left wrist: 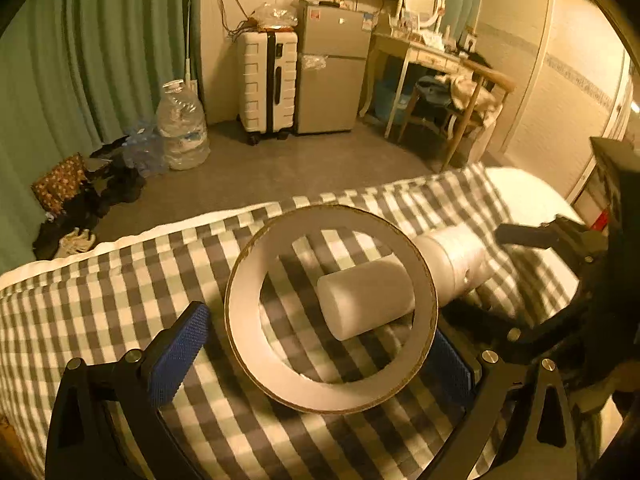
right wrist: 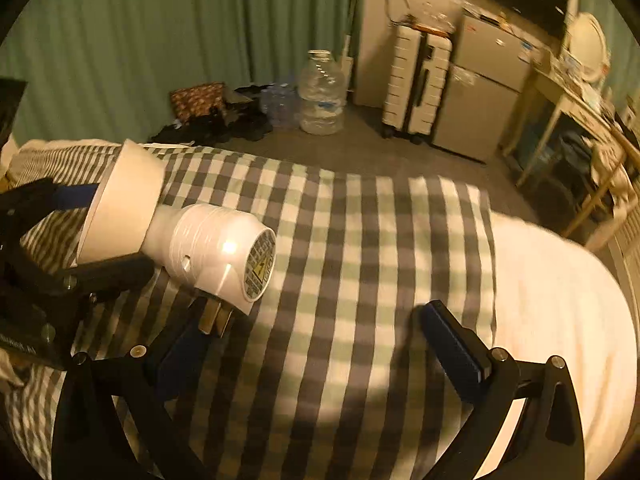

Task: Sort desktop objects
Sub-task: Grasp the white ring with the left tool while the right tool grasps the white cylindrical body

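The left gripper (left wrist: 316,344) is straddling the tape roll (left wrist: 331,309), jaws wide, not visibly pinching. The roll is standing against the white plug-in device (right wrist: 224,252) on the bed (right wrist: 360,240). The right gripper (right wrist: 320,344) is gaping empty. Centre the pads before squeezing.

We're seeing dim, warm yellowish light, brightest on the checked bedspread (left wrist: 120,300) near us. Heavy fisheye bending and black corners in both views, and the right wrist view's far right side is motion-blurred.
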{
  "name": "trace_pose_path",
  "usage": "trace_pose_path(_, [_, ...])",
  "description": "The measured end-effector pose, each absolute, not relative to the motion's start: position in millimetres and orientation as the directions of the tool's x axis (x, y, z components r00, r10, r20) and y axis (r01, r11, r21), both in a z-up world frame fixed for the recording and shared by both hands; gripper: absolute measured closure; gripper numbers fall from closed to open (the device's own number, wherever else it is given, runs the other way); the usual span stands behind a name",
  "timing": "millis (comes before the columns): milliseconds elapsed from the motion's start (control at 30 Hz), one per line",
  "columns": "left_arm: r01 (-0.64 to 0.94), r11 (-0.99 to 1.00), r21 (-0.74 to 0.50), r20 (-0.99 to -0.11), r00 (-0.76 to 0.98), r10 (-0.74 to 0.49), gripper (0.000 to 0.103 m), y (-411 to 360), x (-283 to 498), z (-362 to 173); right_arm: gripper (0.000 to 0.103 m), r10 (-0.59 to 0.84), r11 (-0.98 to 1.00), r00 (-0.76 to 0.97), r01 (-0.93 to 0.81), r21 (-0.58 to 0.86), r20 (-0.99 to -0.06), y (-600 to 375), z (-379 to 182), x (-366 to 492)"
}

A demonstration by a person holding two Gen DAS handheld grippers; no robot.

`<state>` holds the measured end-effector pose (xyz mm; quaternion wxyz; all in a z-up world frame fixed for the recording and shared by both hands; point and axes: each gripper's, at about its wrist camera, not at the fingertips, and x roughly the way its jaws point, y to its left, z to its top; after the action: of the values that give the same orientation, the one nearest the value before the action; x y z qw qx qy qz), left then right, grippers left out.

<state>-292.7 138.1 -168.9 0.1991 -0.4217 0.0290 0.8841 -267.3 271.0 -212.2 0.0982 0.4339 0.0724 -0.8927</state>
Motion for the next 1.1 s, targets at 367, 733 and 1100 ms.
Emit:
trace_pose_path(367, [-0.346, -0.936, -0.070, -0.737, -0.614, 0.282, 0.019, 109.5, -279.2, -148.1, 0.000, -0.143, -0.906, -0.625, 0.395, -0.153, -0.768, 201.4, -216.1, -273.6])
trace_pose_path(733, [-0.230, -0.973, -0.026, -0.727, -0.664, 0.176, 0.019, 70.5, -258.7, -109.2, 0.049, -0.177, -0.941, -0.576, 0.336, -0.034, -0.798, 206.8, -204.8, -280.8])
trace_pose_path(1100, [-0.213, -0.977, 0.011, -0.690, -0.709, 0.147, 0.019, 70.1, -210.6, -60.3, 0.049, -0.201, -0.959, -0.594, 0.281, 0.032, -0.779, 204.1, -171.7, -228.7])
